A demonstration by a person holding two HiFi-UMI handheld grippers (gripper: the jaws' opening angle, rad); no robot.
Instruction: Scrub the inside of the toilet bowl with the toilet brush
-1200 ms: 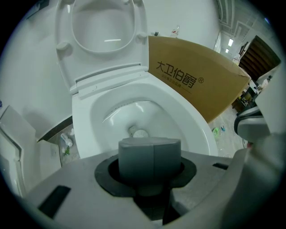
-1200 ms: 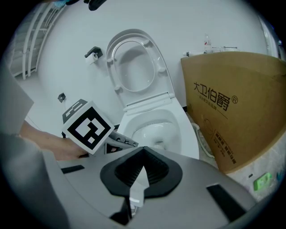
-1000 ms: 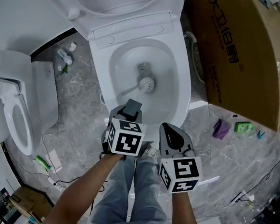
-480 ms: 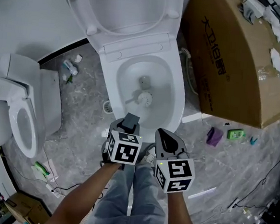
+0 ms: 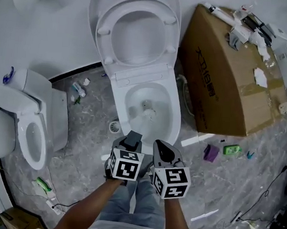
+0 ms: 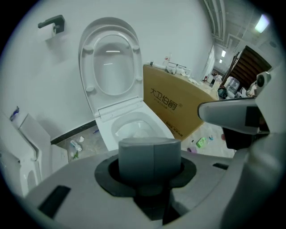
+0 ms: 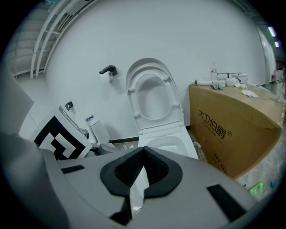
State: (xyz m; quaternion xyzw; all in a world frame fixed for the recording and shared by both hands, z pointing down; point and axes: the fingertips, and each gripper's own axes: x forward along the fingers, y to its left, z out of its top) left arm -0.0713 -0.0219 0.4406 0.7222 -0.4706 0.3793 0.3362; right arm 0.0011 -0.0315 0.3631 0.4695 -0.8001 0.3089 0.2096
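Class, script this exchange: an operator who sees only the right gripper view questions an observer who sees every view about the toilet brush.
Operator: I see the toilet, lid up. What is in the bowl?
Observer: The head view shows the brush head lying in it.
Operator: What holds it?
Observer: The left gripper, shut on its grey handle end; the left gripper view shows that.

Open toilet bowl point(image 5: 175, 114) ahead; cardboard box point(image 5: 225, 78) crowds its right side
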